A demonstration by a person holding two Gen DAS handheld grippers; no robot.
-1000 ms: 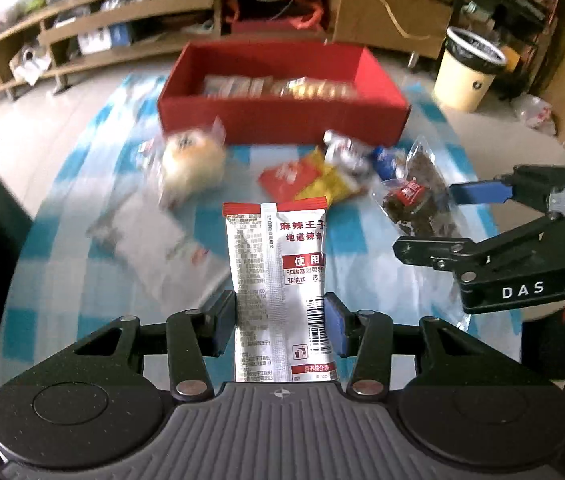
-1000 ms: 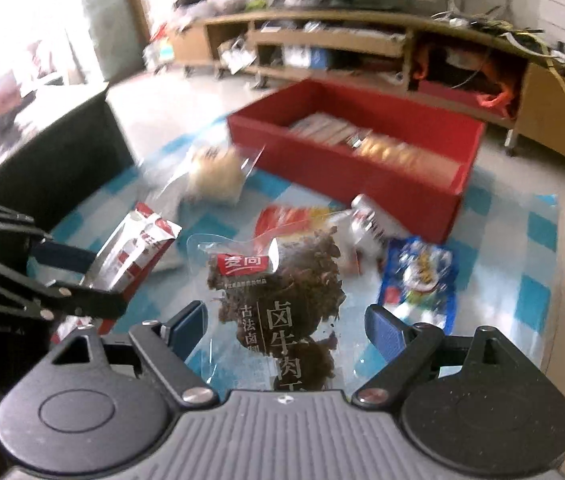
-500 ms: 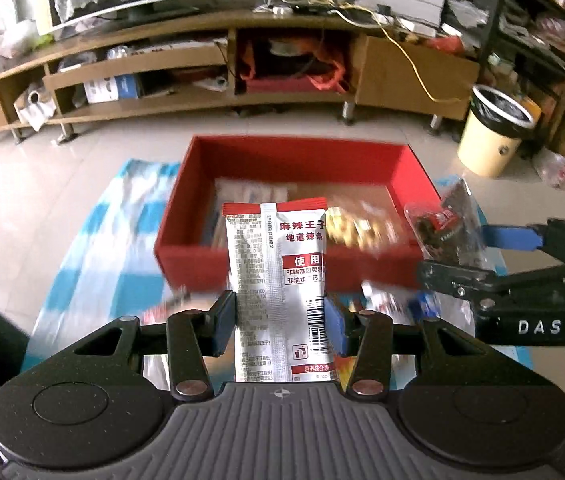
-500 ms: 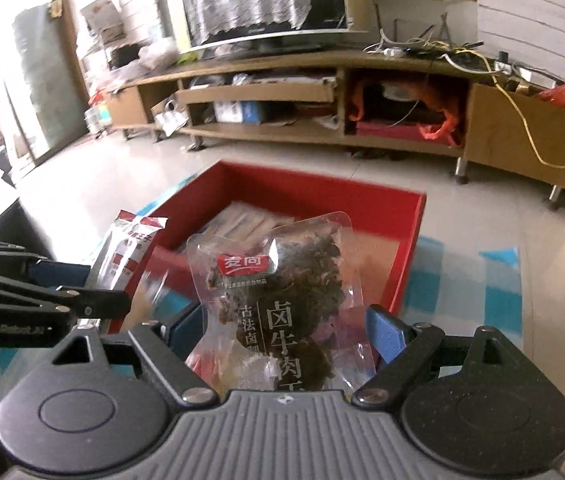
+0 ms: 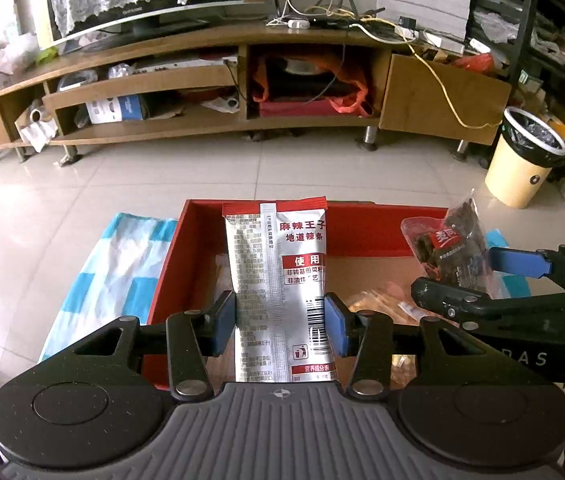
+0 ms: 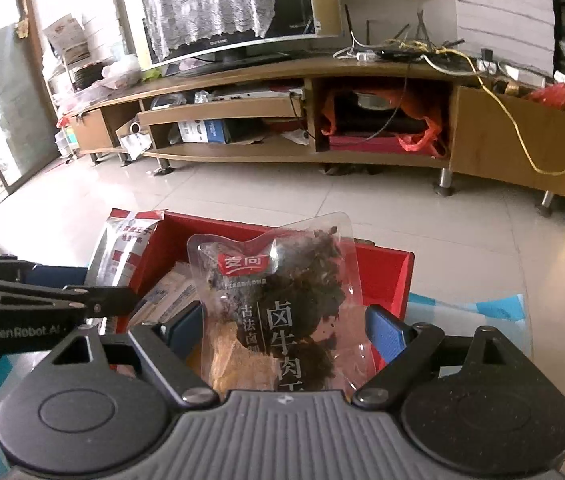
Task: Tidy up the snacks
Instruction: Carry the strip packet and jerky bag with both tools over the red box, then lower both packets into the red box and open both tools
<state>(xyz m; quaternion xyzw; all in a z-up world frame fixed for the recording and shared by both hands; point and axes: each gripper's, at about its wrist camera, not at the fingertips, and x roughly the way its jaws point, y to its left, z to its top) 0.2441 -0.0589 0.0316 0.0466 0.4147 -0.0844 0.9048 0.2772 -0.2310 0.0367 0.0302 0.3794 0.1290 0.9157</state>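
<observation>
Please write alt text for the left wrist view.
The left tongs grip a white and red foil snack packet above an open red cardboard box. At right, the right tongs hold a clear packet of dark meat.

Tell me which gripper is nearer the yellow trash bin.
Right. The right gripper, shut on the clear beef pouch, is on the side of the yellow trash bin; the left gripper, shut on the silver packet, sits farther away over the red box.

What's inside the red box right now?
The red box holds clear-wrapped snack packs lying on its brown floor. The silver packet in the left tool and the beef pouch in the right tool cover the rest.
</observation>
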